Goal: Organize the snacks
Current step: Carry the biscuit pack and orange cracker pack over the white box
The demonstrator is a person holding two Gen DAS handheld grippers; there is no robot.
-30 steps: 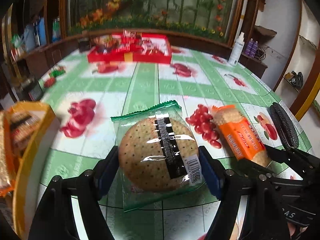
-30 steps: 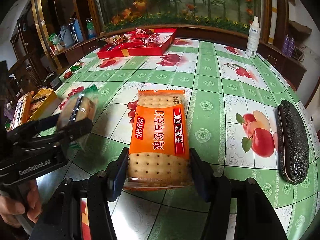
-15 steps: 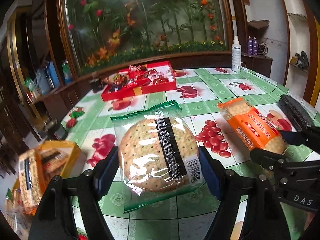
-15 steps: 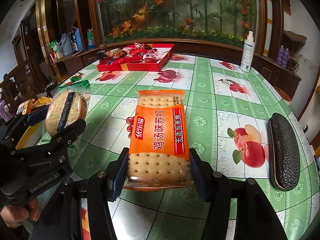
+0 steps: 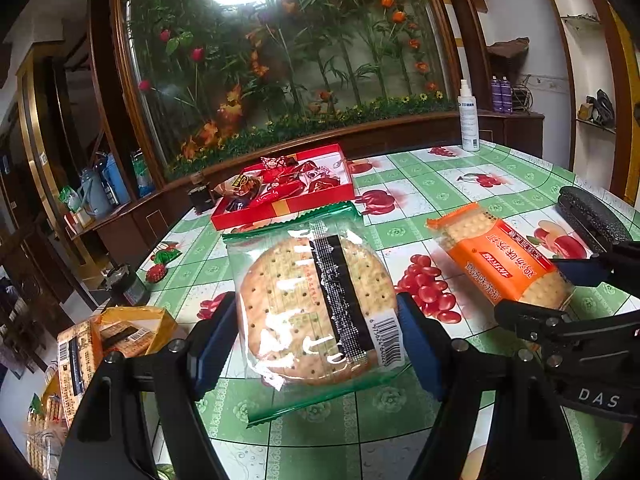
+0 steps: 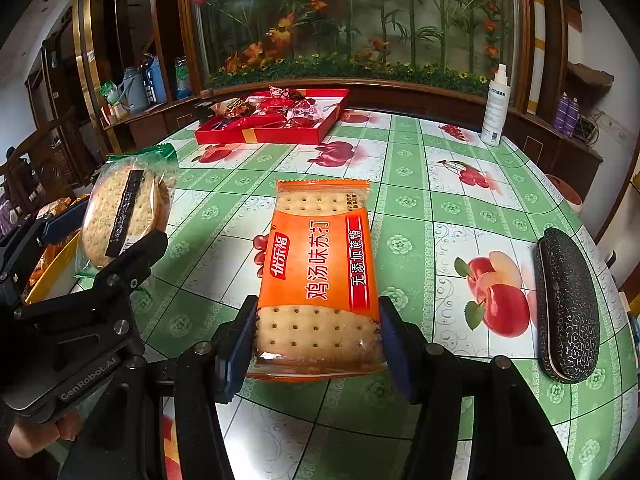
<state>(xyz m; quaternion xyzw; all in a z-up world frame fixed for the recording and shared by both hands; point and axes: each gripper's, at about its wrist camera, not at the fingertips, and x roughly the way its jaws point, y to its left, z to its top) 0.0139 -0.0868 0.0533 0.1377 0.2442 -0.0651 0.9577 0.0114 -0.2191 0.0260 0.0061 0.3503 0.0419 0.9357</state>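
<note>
Lifted since before — round cracker pack (image 5: 316,308) above table (image 5: 432,188) edge.

Black gripper (image 6: 316,344) frames with silver screws, blue-padded fingers (image 6: 236,344), "GenRobot.AI" lettering.

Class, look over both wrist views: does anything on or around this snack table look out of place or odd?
One thing stands out: a black glasses case lies at the table's right edge, no snack among snacks. The rest looks orderly: the left tongs hold a round cracker pack, the right tongs an orange one, both intact. Nothing spilled.
</note>
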